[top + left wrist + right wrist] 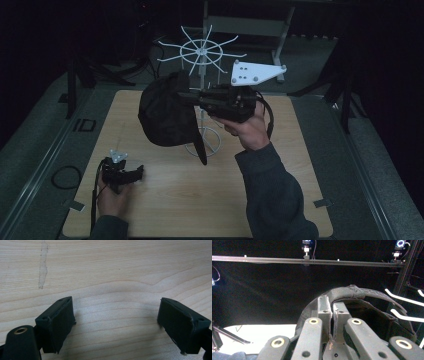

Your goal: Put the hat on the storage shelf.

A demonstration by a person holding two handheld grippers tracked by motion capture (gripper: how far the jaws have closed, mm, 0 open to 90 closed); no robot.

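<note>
Right gripper [192, 96] jaws pinch the black cap [165, 112] by its edge at frame centre beside the white rack [202, 51], left gripper [135, 174] released over the bench [280, 165]; thin pinch may slip, dropping cap or snagging prongs.

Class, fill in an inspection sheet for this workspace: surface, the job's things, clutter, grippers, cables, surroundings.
Surface: wooden tabletop, pale streak on it in the left gripper view.
Job's things: black cap held in the air in front of the white wire rack; rack's ring base stands on the table.
Clutter: nothing seen.
Grippers: right gripper shut on the cap's edge; left gripper open, nothing between its jaws, low over the table.
Cables: one trails from each gripper; a black loop lies off the table's left edge.
Surroundings: dark room, grey floor, metal frame behind the table.
</note>
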